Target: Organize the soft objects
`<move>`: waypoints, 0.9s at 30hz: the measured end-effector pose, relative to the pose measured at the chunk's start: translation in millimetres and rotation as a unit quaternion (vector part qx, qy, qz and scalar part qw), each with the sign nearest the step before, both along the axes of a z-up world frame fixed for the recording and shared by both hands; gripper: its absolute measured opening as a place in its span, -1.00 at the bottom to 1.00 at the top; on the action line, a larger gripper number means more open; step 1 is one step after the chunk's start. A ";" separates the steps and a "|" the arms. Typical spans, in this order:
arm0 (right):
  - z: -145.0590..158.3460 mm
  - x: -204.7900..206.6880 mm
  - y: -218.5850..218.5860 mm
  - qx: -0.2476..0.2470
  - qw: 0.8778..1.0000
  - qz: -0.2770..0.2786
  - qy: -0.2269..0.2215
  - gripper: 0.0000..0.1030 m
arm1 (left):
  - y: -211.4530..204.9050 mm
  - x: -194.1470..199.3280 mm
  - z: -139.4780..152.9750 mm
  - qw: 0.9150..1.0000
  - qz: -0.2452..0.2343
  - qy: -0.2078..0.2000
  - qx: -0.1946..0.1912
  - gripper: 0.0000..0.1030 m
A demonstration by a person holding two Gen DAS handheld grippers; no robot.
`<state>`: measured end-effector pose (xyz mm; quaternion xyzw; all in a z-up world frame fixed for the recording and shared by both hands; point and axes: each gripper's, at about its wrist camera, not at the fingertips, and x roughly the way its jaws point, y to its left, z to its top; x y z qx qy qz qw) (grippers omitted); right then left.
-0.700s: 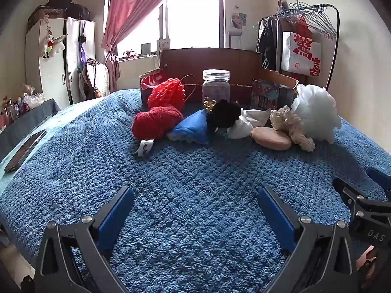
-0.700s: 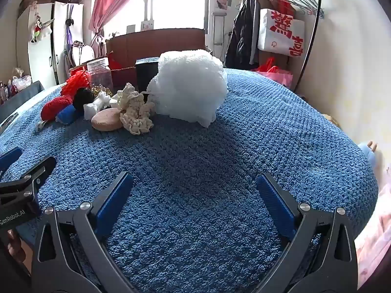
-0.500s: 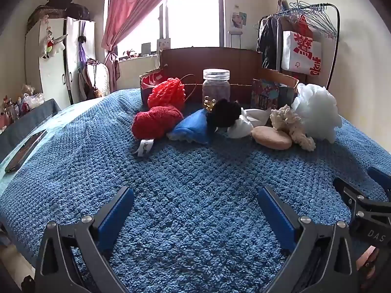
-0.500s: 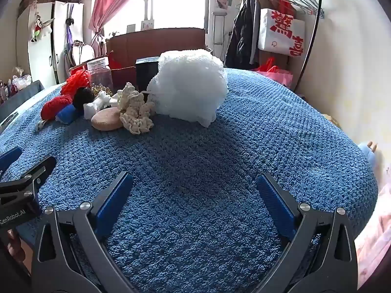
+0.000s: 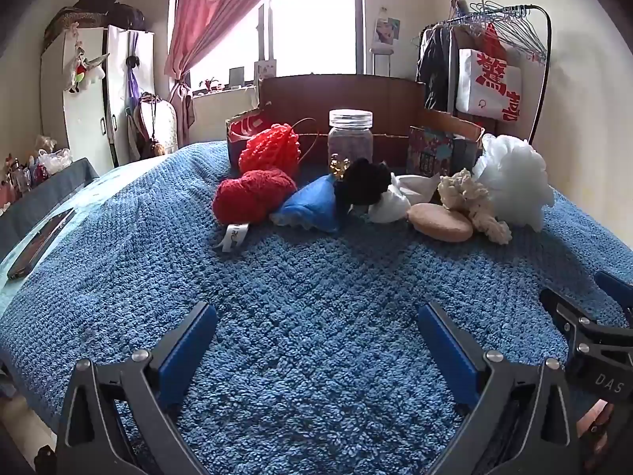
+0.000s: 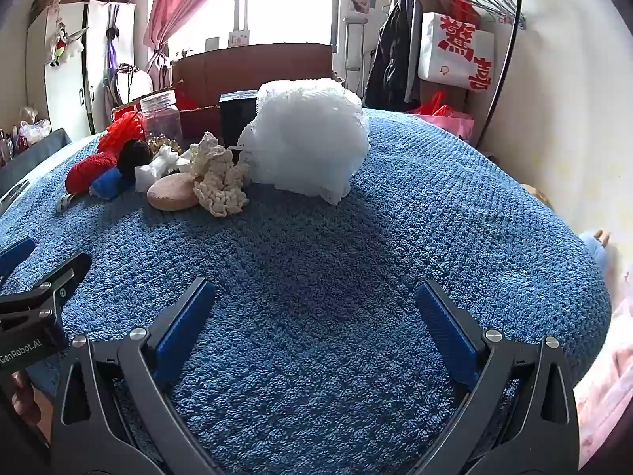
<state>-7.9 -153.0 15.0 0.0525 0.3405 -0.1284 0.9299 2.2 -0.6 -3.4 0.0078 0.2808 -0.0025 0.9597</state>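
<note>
Crowding blue blanket [image 5: 316,297]: glass jar [image 5: 350,138], cardboard box [image 5: 395,99]

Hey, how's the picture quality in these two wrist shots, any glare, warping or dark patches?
Left wrist view: the window is blown out white, the blue blanket bulges from fisheye warp, and the corners go black. Right wrist view: the same overexposed window, and the white mesh pouf casts a soft shadow toward the camera; items stay sharp.

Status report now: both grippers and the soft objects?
Left gripper open, empty. Right gripper open, empty. Soft objects untouched, far side of blue blanket. Path clear.
</note>
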 end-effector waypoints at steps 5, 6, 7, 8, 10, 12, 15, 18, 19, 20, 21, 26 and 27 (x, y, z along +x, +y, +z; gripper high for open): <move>-0.6 -2.3 0.8 0.000 1.000 -0.001 0.000 1.00 | -0.1 0.0 0.7 1.000 0.000 0.000 0.000 1.00; -0.6 -2.3 0.7 0.000 1.000 -0.001 0.000 1.00 | -0.3 0.1 0.1 1.000 0.000 0.000 0.000 1.00; -0.5 -2.2 0.6 0.000 1.000 -0.001 0.000 1.00 | -0.2 0.2 0.5 1.000 0.000 0.000 0.000 1.00; -0.4 -2.2 0.6 0.000 1.000 -0.001 0.000 1.00 | -0.2 0.4 0.4 1.000 0.000 0.000 0.000 1.00; -0.4 -2.2 0.5 0.000 1.000 0.000 0.001 1.00 | 0.3 0.6 0.0 1.000 0.001 0.000 0.000 1.00; -0.4 -2.1 0.7 0.000 1.000 -0.001 0.001 1.00 | 1.1 0.8 -0.2 1.000 0.000 0.001 0.000 1.00; -0.4 -2.0 0.7 0.000 1.000 -0.001 0.001 1.00 | 1.1 0.8 -0.2 1.000 0.001 0.001 0.000 1.00; -0.6 -2.0 0.8 0.000 1.000 -0.001 0.001 1.00 | 1.2 1.1 -0.6 1.000 0.000 0.001 -0.001 1.00; -0.6 -1.8 0.8 0.000 1.000 -0.001 0.001 1.00 | 1.3 0.8 -0.5 1.000 0.000 0.001 -0.001 1.00; -0.6 -1.9 0.8 0.000 1.000 -0.001 0.001 1.00 | 1.2 0.8 -0.2 1.000 0.000 0.001 -0.001 1.00; -0.6 -1.8 0.9 0.000 1.000 -0.001 0.001 1.00 | 1.0 1.0 -0.7 1.000 0.000 0.000 0.000 1.00; -0.6 -1.9 1.0 0.000 1.000 -0.001 0.001 1.00 | 1.2 1.0 0.1 1.000 0.000 0.001 -0.001 1.00; -0.6 -2.0 0.8 0.000 1.000 -0.001 0.001 1.00 | 1.2 1.0 0.1 1.000 0.000 0.001 -0.001 1.00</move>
